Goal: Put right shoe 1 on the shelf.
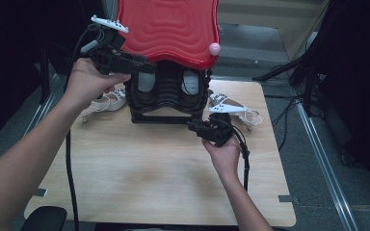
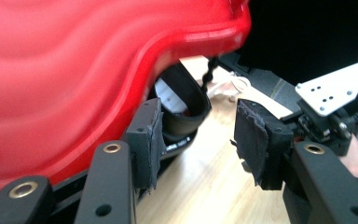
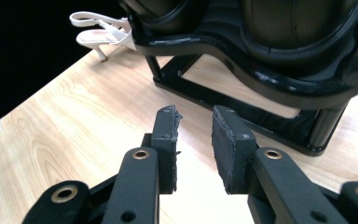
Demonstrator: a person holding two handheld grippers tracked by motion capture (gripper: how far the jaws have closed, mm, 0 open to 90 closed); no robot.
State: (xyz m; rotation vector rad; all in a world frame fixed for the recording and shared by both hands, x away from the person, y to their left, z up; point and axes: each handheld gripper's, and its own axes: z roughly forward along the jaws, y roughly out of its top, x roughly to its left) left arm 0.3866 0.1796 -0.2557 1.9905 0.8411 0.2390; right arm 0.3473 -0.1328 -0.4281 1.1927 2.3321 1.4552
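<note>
At the left edge of the bench (image 1: 139,178), a pale strappy sandal (image 1: 107,100) lies on its side beside the black stand, partly behind the person's left hand (image 1: 84,84). That hand holds the left hand-held gripper (image 1: 139,64) raised and level, aimed at the left rim of the red lid (image 1: 169,29); in the left gripper view its pads (image 2: 151,140) stand well apart with nothing between them, the near one just beside the red rim but, as far as can be judged, not pressing it. The open jaws so close to the lid suggest either a release or a reach for it. The work in hand seems to centre on the black shoe stand (image 1: 167,94) at the middle back of the bench: its two rounded pockets sit under the lid, which is tilted up and back, leaving the pockets open from the front. A small pink knob (image 1: 214,48) sits at the lid's right corner, likely a handle. The stand rests on a rectangular base frame (image 3: 223,100), which keeps it steady while the lid is up. Further right, the right hand-held gripper (image 1: 196,126) is held low over the bench, pointing at the stand's front right corner; its pads (image 3: 229,149) are parted by a narrow gap and hold nothing, hovering near the base frame without touching. Behind it lies a second pale sandal (image 1: 231,108), close to the stand's right side, seemingly waiting to be placed in a pocket.
</note>
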